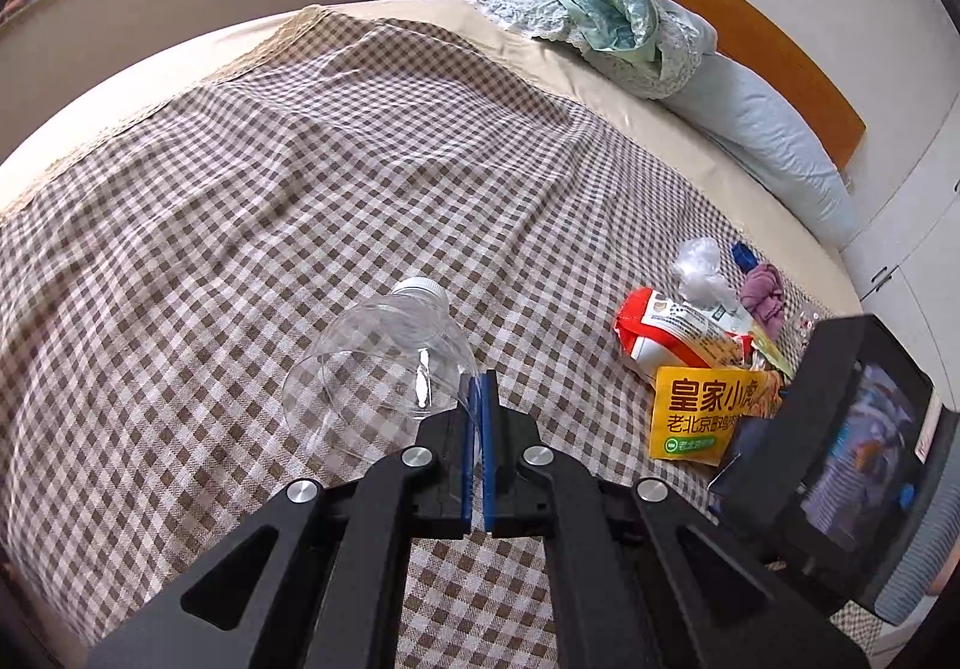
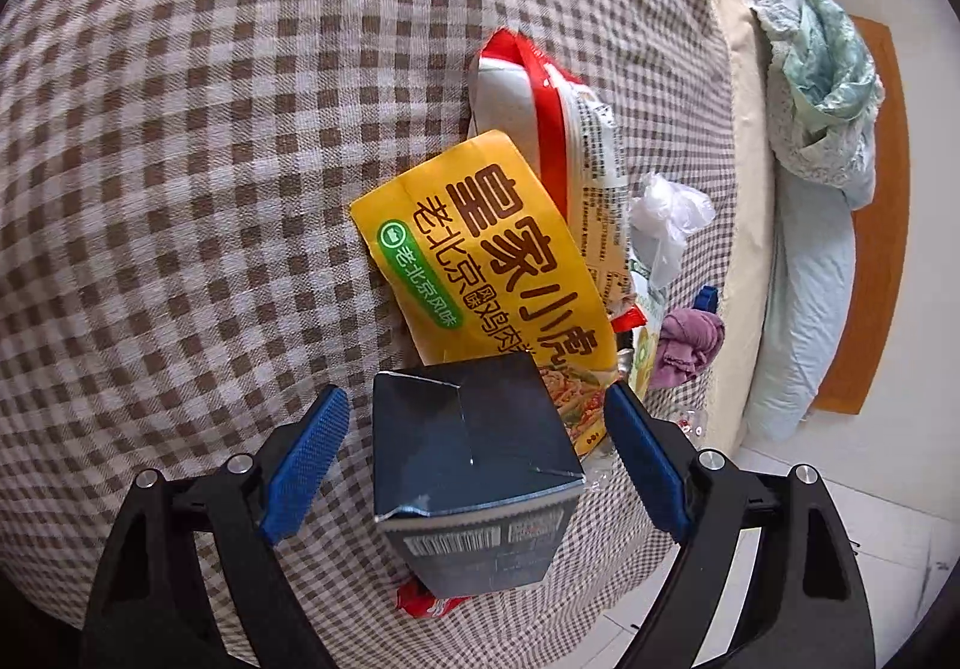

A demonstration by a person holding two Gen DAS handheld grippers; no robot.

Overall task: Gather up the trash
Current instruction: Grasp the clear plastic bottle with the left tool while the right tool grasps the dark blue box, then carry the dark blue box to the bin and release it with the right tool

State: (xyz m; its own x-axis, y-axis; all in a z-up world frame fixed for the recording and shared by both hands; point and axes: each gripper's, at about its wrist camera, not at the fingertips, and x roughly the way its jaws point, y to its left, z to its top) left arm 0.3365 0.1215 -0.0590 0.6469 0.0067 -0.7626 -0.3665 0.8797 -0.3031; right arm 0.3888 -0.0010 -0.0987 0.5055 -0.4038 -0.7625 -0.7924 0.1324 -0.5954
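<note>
Bottle: a clear plastic bottle (image 1: 384, 363) lies on the checked bedspread (image 1: 300, 177) just left of the left gripper's tips, long axis running away from the camera, white cap (image 1: 422, 286) at the far end, toward the head of the bed.
Left gripper: the left gripper (image 1: 481, 399) points down at the bed, jaws pressed together; a thin edge of the bottle's clear plastic looks pinched between the blue pads (image 1: 489, 429).
Dark box: a dark blue carton (image 2: 474, 465) lies between the right gripper's fingers, long axis along them, folded end flaps facing away; a barcode label shows on its near side, print too small to read.
Right gripper: the right gripper (image 2: 477, 417) tilts down over the bed's edge, jaws spread wide on either side of the carton, pads not touching it.
Yellow packet: a yellow packet (image 2: 480, 249) lies just beyond the carton, long axis slanting away to the left; large black characters read 皇家小虎, with 老北京 in smaller print and in a green badge.
Red-and-white packet: a red-and-white packet (image 2: 540, 111) lies partly under the yellow one, fine print unreadable.
Other litter: a crumpled clear bag (image 2: 666, 213) and a purple cloth (image 2: 690, 345) lie near the bed's edge.
Head of bed: a pale blue pillow (image 1: 774, 141) bears a bundled green quilt (image 1: 606, 15).
</note>
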